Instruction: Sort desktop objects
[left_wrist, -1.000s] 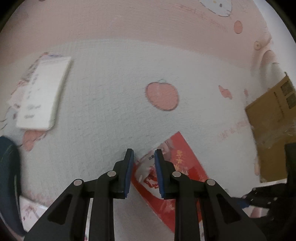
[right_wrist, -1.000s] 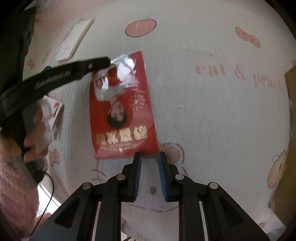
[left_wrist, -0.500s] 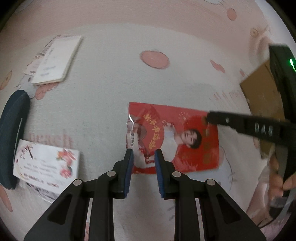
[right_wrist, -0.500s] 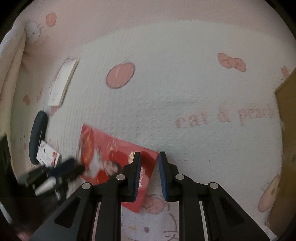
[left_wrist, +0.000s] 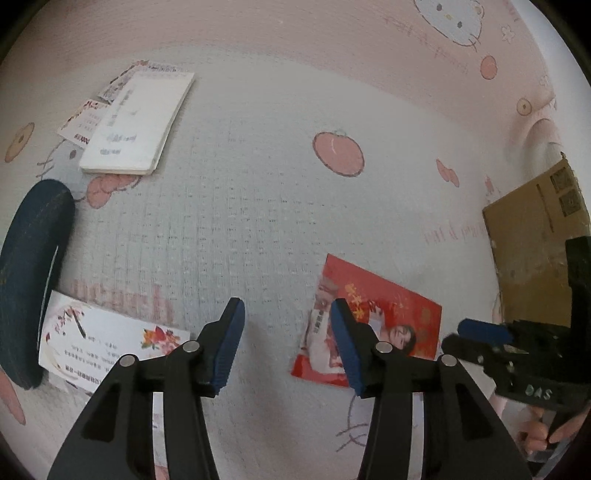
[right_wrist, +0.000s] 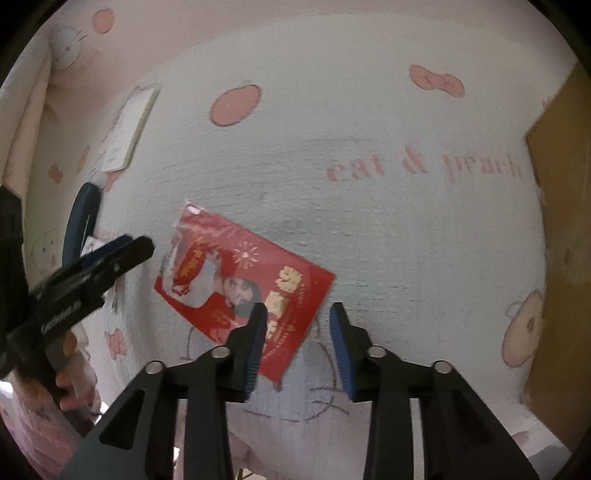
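A red packet with a portrait (left_wrist: 388, 317) lies flat on the white-and-pink printed cloth; it also shows in the right wrist view (right_wrist: 240, 288). My left gripper (left_wrist: 286, 343) is open and empty, just left of the packet's left edge. My right gripper (right_wrist: 297, 347) is open and empty above the packet's near corner. The right gripper shows at the lower right of the left wrist view (left_wrist: 484, 332), and the left gripper at the left of the right wrist view (right_wrist: 122, 251).
A white notepad on leaflets (left_wrist: 136, 122) lies at the far left. A dark blue oval case (left_wrist: 29, 273) and a floral card (left_wrist: 107, 347) lie at the near left. A brown cardboard box (left_wrist: 535, 251) stands at the right, also in the right wrist view (right_wrist: 561, 221).
Both grippers were shut and have opened. The red packet lies flat on the cloth, free of both. The left wrist view has swung left, so the packet sits further right.
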